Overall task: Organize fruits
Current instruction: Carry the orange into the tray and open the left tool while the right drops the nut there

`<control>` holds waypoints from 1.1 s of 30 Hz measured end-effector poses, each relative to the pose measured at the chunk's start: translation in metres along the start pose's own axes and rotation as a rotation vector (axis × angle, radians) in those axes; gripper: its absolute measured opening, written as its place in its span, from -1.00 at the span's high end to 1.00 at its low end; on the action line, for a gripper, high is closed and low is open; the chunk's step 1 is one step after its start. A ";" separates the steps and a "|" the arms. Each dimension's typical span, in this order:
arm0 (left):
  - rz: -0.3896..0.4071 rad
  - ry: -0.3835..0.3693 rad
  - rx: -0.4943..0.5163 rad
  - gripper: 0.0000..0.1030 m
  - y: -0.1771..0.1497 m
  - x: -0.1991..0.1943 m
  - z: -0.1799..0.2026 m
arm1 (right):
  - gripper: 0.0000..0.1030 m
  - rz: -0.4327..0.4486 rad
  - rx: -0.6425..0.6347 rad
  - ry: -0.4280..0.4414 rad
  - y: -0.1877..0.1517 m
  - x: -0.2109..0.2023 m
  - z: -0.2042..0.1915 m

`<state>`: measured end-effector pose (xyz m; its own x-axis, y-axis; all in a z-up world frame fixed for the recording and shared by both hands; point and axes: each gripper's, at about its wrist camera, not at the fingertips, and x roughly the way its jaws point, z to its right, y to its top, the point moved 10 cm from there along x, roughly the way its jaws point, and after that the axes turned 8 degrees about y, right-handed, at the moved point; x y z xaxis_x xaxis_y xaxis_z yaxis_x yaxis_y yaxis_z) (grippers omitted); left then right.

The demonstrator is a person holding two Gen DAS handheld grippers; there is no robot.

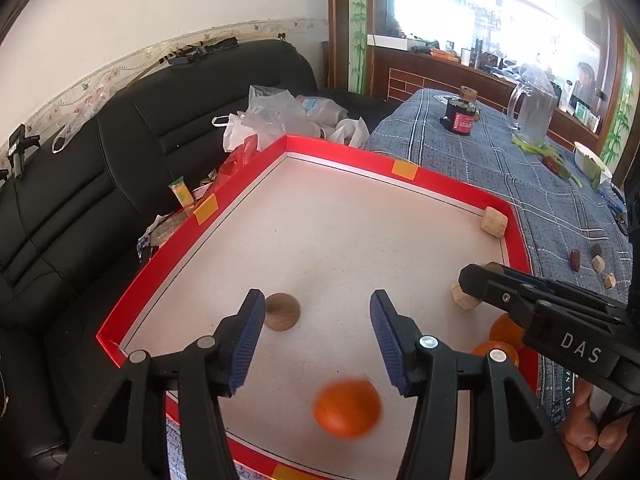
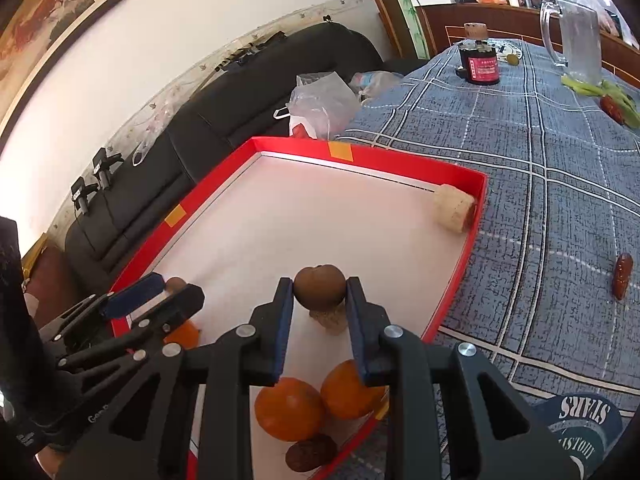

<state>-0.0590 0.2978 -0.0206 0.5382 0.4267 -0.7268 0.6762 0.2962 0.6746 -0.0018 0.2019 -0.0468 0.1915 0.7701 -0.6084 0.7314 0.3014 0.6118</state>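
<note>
Left wrist view: the left gripper hangs over the red tray, its jaws spread with nothing pinched; a blurred orange lies on the tray floor just below them, a brown round fruit beside the left finger.

Right wrist view: the right gripper pinches a brown fruit above two oranges in the tray's near corner.

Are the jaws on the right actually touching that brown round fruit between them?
Touching. In the right wrist view, the right gripper has both blue pads pressed against the sides of the brown fruit, with no gap visible on either side.
</note>
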 end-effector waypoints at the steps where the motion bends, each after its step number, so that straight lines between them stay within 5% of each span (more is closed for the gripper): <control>1: 0.001 0.000 -0.001 -0.12 0.000 0.000 0.000 | 0.38 -0.001 0.006 0.005 0.000 0.000 0.000; 13: 0.013 -0.001 -0.003 -0.54 0.004 -0.007 0.002 | 0.24 0.021 0.044 0.040 0.003 -0.011 0.001; 33: 0.021 -0.035 0.061 -0.58 0.004 -0.026 0.036 | 0.08 0.116 0.138 0.038 0.019 -0.057 0.029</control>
<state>-0.0520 0.2575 -0.0033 0.5692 0.4015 -0.7175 0.6934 0.2346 0.6813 0.0206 0.1474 -0.0150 0.2568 0.8165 -0.5170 0.7892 0.1316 0.5998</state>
